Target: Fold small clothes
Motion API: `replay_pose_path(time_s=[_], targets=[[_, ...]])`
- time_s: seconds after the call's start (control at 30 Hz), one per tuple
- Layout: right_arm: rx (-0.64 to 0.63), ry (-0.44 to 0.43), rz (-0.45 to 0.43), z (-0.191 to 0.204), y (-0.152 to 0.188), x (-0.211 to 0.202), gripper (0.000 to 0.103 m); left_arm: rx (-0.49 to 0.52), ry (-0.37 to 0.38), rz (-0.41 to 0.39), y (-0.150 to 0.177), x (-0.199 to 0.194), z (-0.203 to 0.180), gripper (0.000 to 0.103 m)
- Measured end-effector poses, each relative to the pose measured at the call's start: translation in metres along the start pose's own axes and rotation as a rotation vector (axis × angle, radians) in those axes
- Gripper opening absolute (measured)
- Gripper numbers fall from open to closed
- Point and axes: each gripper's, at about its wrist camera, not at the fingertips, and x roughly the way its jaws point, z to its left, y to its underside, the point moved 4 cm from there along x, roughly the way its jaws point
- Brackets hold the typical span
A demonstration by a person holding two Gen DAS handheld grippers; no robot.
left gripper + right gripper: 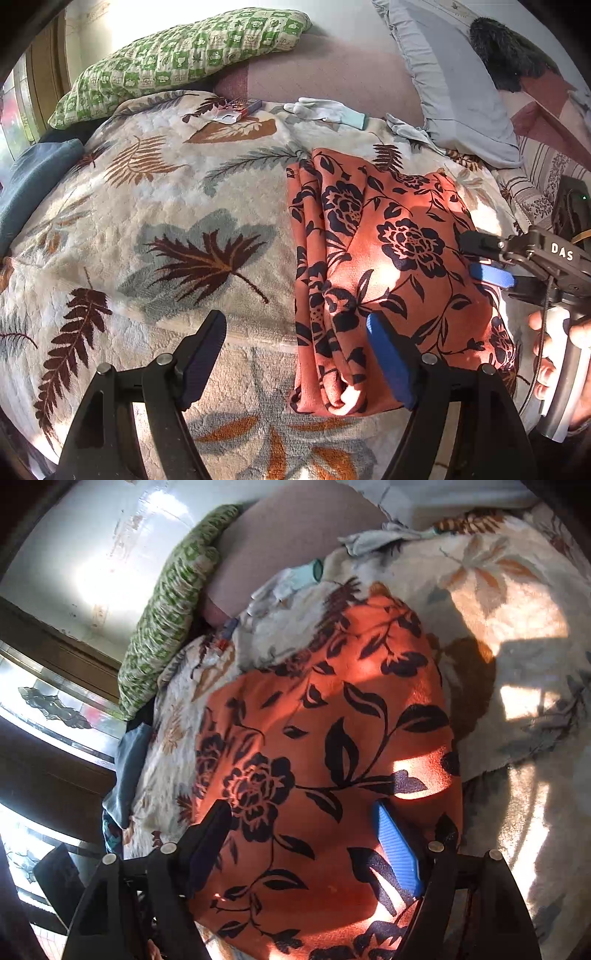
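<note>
An orange cloth with dark flowers (384,266) lies folded in layers on a leaf-patterned blanket (155,229). My left gripper (295,325) is open and empty, low over the cloth's near left edge; its right finger is above the cloth. My right gripper (476,254) shows in the left wrist view at the cloth's right edge, jaws apart. In the right wrist view the right gripper (303,812) is open just above the cloth (314,746), which fills that view.
A green checked pillow (177,55) and a grey pillow (458,81) lie at the head of the bed. White gloves (325,109) and a small box (236,110) lie on the far blanket. A blue cloth (33,184) is at the left edge.
</note>
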Motion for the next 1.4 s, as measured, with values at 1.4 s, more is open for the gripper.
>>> replay_pose_path(time_s=[1.4], targets=[[-0.438,0.627,-0.217,0.09,0.165,-0.169,0.087,0.009,-0.049,-0.137,0.045,-0.132,-0.044,0.099]])
